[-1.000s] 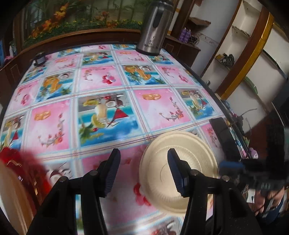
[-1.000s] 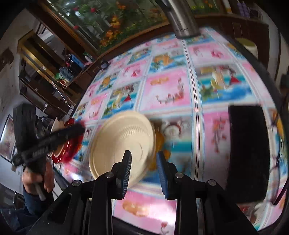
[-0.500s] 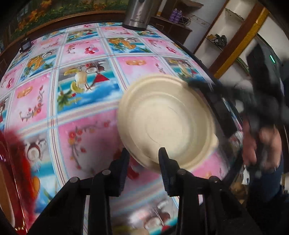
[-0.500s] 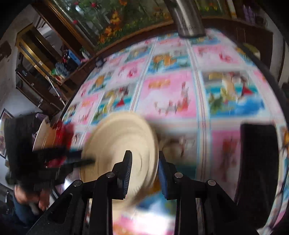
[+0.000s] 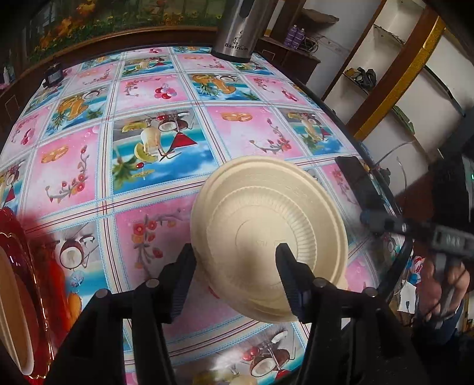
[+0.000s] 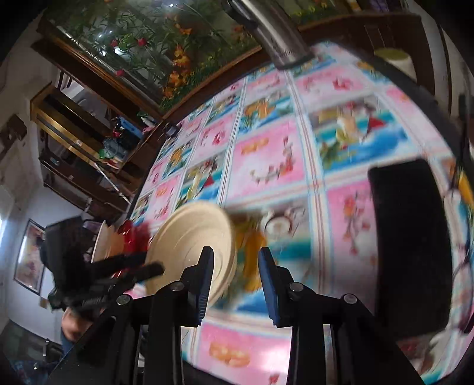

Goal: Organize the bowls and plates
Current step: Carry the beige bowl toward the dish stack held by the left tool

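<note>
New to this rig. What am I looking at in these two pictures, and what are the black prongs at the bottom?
No robot here: a person holds a two-finger gripper in each hand, each with a fisheye camera looking along its fingers. The prongs are those fingers. One picture is from the left gripper, the other from the right gripper; both stand open. On the table with its patterned cloth are a tilted cream plate, between the left fingers but apparently not clamped, a red tray, a steel flask and a black flat object.
</note>
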{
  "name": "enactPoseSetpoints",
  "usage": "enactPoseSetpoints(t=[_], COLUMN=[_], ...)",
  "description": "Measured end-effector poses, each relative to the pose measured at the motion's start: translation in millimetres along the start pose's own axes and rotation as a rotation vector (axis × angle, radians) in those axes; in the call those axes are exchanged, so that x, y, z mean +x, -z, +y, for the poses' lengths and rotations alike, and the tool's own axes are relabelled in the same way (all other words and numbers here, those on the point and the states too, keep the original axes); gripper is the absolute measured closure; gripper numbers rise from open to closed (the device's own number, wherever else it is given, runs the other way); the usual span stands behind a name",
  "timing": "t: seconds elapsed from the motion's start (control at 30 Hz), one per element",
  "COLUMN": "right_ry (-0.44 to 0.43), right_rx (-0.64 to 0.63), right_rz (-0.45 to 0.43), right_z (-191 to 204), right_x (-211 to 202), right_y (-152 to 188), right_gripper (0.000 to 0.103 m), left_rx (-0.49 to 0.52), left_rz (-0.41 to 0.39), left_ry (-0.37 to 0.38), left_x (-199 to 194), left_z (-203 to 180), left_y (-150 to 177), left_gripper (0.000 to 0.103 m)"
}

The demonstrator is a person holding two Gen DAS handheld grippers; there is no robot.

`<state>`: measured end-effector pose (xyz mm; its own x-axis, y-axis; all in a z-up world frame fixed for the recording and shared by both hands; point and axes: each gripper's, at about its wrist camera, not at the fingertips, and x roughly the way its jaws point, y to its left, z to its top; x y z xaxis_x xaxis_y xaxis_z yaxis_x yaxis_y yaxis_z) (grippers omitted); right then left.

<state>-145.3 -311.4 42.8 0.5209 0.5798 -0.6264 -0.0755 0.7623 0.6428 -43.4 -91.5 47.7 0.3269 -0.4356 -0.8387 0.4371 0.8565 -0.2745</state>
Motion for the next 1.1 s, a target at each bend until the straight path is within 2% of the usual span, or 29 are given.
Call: enactPoseSetpoints(t=[0.13, 0.23, 0.33, 0.4, 0.47, 0.6, 0.83, 0.9, 0.97, 1.0, 1.07, 1.1], right_ry=[-0.052, -0.014, 0.033, 0.078, 0.123, 0.054, -0.039, -0.061, -0.065, -0.064, -0.058, -0.054], right_rx=[-0.013, -0.057, -0.115, -0.166, -0.175, -0.100, 0.009, 0.022, 0.021, 0.020, 0.017, 0.016], right_rz=[0.083, 0.102, 0.037, -0.062, -0.115, -0.098, -0.001, 0.013, 0.020, 0.022, 0.031, 0.035], right_z=[12, 22, 30, 37, 38, 25, 10, 10, 11, 12, 14, 15], right_x=[22, 38, 42, 34, 26, 13, 12, 15, 21, 23, 32, 35], right_y=[14, 10, -10, -24, -30, -25, 16, 22, 25, 24, 24, 24], right_gripper=[0.069, 0.069, 0.070, 0.070, 0.069, 0.069, 0.069, 0.069, 0.069, 0.069, 0.069, 0.069], left_rx=[0.007, 0.036, 0.053, 0.064, 0.061, 0.036, -0.059, -0.068, -0.073, -0.071, -0.065, -0.064], left_rz=[0.012, 0.018, 0.025, 0.019, 0.010, -0.003, -0.045, -0.045, -0.032, -0.029, -0.020, -0.020], left_ry=[0.009, 0.006, 0.030, 0.021, 0.013, 0.005, -0.008, -0.018, -0.019, -0.018, -0.038, -0.031], left_x=[-1, -7, -15, -20, -26, -32, -19, -12, -4, -1, 4, 5], left_z=[-2, -10, -15, -17, -15, -3, 22, 24, 23, 23, 21, 21], left_y=[8, 18, 28, 31, 33, 29, 2, -3, -5, -5, -4, -2], left_gripper=[0.049, 0.042, 0.037, 0.032, 0.030, 0.027, 0.027, 0.036, 0.067, 0.070, 0.087, 0.088])
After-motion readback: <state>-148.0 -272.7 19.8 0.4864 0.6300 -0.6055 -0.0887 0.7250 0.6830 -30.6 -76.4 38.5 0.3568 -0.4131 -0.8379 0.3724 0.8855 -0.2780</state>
